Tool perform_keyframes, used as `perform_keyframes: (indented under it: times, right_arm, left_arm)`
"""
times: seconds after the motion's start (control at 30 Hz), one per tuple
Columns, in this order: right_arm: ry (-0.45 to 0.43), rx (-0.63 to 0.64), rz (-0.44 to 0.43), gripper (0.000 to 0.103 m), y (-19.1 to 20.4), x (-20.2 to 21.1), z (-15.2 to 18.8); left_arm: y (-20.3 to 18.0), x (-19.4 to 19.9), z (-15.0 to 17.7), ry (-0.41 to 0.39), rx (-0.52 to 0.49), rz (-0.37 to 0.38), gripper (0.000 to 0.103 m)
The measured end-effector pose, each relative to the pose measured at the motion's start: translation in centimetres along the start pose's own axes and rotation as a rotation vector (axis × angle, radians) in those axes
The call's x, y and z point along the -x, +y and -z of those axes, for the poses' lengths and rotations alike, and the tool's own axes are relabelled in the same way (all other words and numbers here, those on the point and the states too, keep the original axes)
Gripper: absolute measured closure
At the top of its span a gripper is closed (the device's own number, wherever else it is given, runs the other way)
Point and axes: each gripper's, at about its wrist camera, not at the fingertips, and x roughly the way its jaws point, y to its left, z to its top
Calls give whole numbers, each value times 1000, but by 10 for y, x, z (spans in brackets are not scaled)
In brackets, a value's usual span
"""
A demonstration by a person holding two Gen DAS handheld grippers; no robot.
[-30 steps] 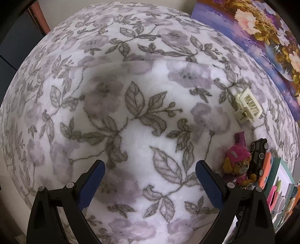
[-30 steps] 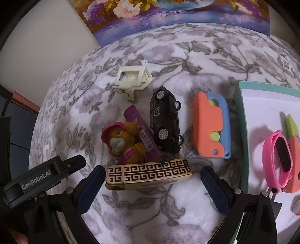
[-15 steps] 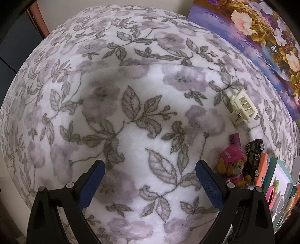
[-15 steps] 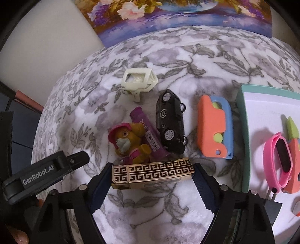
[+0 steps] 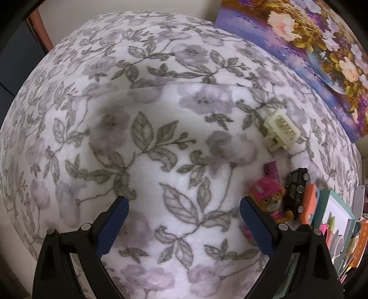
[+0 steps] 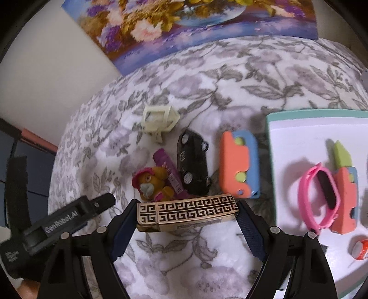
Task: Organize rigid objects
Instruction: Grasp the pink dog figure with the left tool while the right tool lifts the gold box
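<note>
Right hand-held gripper (image 6: 187,214) pinches the patterned gold box (image 6: 187,212) endwise, lower centre of frame. Keep it level; carry it right to the white tray (image 6: 299,128). Left hand-held gripper (image 5: 184,220) spread, empty.

Bare floral blanket (image 5: 179,147) lies open between and beyond the left jaws — toys crowd just beyond the right jaws: pup figure (image 6: 151,184), black car (image 6: 193,168).

surface: plush blanket (image 5: 161,128) with grey leaves and pale purple flowers.
wall: plain off-white wall (image 6: 57,57) behind the blanket.
picture: flower painting (image 6: 195,20) leaning upright against the wall, lower edge at the blanket.
side: dark blue panel (image 5: 16,59) with a reddish-brown strip (image 5: 38,32) beside it.
light: soft, even, indoor.
</note>
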Motion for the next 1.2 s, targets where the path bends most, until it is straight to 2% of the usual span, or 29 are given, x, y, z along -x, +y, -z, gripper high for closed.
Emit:
perform_keyframes:
  times: [0.13,0.43,0.6,0.77,0.9,0.97,1.0,1.03,1.2]
  right_arm:
    - [-34,-35,-25,18,-10,15,-6]
    - [-121,-138,29,18,-51,47,-20]
    - [-146,-205,49,18,-77,57,-25]
    - [-153,-255,47,18,-95,62,-26]
    - [-148,-259,48,18,-98,61,-26]
    - [-145,-258,49,18,-98,61,-26]
    - [-145,-257,48,18,-98,61,-26]
    - [-145,-257,48,18,-98,60,-26]
    - [-145,-268,46,18,-100,61,-26]
  left_arm:
    - [-20,3,3,4,-41,23,6]
    - [-66,3,15,13,-155,101,6]
    - [-96,1,28,4,-235,94,6]
    - [-111,-8,33,-6,-229,99,7]
    - [-113,-20,33,-6,-211,115,17]
    - [-113,-22,33,-7,-207,122,28]
    - [-110,-25,31,-5,-208,127,39]
    - [-108,-25,32,0,-206,144,43]
    - [-95,-20,30,-6,-179,165,44]
